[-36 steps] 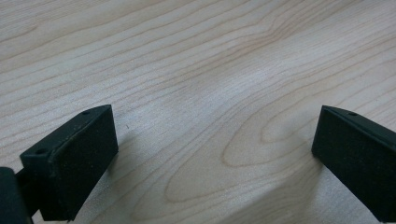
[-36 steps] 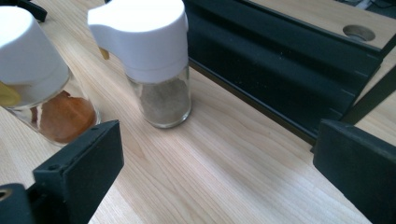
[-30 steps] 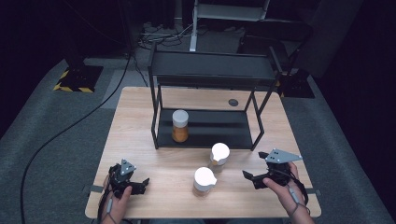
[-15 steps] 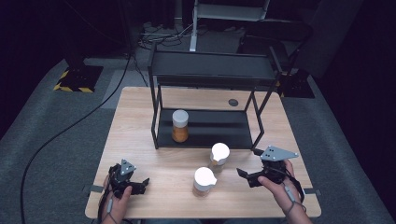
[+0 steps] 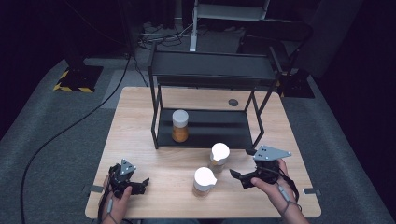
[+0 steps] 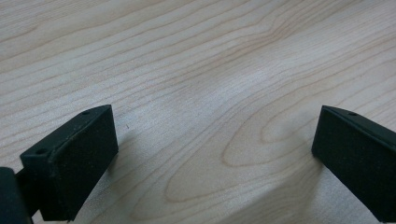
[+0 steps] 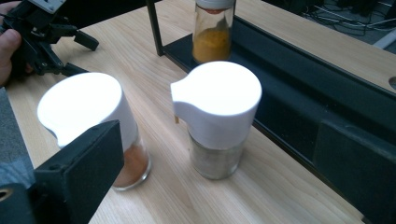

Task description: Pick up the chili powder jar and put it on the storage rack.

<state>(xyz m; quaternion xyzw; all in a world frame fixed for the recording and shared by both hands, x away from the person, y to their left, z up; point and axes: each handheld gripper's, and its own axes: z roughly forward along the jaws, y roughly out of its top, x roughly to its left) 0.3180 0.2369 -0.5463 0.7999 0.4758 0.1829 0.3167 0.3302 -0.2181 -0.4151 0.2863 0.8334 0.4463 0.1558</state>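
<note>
Bench [image 5: 140,116] of pale wood | right gripper [image 5: 239,176] fingers open, empty, pointing at two white-capped jars: orange-filled jar [image 5: 204,182] nearest, grey-filled jar [image 5: 219,156] just beside the black shelf [image 5: 205,135] | left gripper [image 5: 142,184] fingers spread wide, empty, low over bare bench near its front left corner

Light falls from above onto the worktop [image 5: 140,116], leaving the floor around it in near darkness. White shaker lids [image 7: 219,100] blow out to pure glare beside the rack [image 5: 210,70]. The close black fingers [image 6: 70,163] look soft, casting faint shadows on the wood.
</note>
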